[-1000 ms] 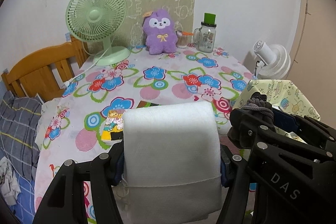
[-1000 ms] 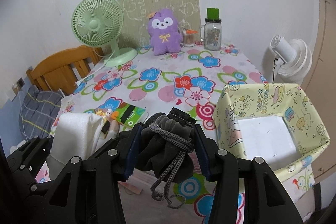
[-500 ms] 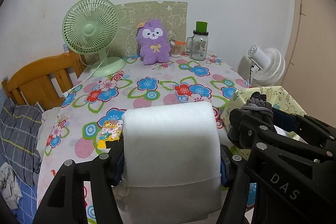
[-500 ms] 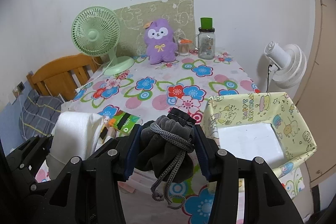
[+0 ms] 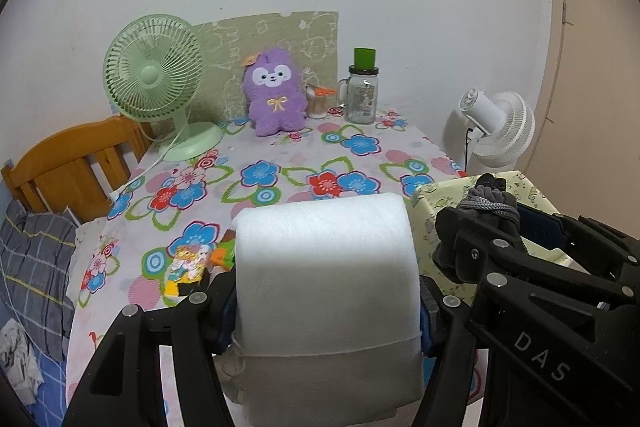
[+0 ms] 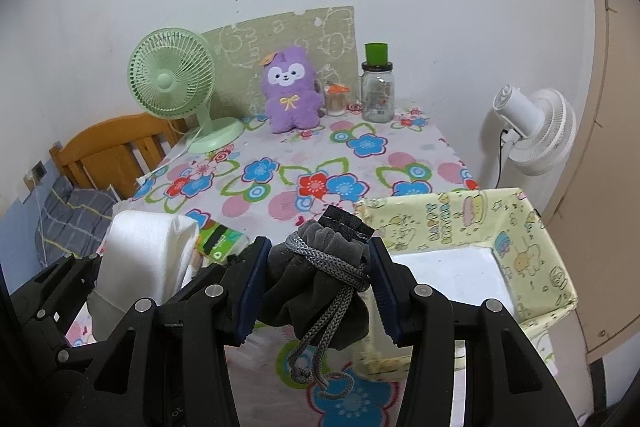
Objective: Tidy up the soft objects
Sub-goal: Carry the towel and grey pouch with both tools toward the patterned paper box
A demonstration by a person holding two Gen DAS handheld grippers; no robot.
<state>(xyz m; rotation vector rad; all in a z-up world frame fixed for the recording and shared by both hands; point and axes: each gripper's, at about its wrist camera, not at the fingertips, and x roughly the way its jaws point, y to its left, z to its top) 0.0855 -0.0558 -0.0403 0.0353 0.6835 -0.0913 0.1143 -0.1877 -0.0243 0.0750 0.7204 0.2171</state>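
Two handheld grippers hover side by side above the near edge of a flower-patterned surface (image 5: 304, 163). The left gripper (image 5: 326, 311) has its jaws clenched on a white foam roll (image 5: 326, 267), lifted clear of the cloth. The right gripper (image 6: 316, 287) has its jaws clamped on a dark grey drawstring pouch (image 6: 316, 275), its cord dangling below. Just to the right of the pouch sits a yellow cartoon-print box (image 6: 520, 227), open at the top, with a white floor. At the far end stand a green desk fan (image 5: 154, 87), a purple plush toy (image 5: 274, 95) and a glass jar (image 5: 362, 95) with a green lid.
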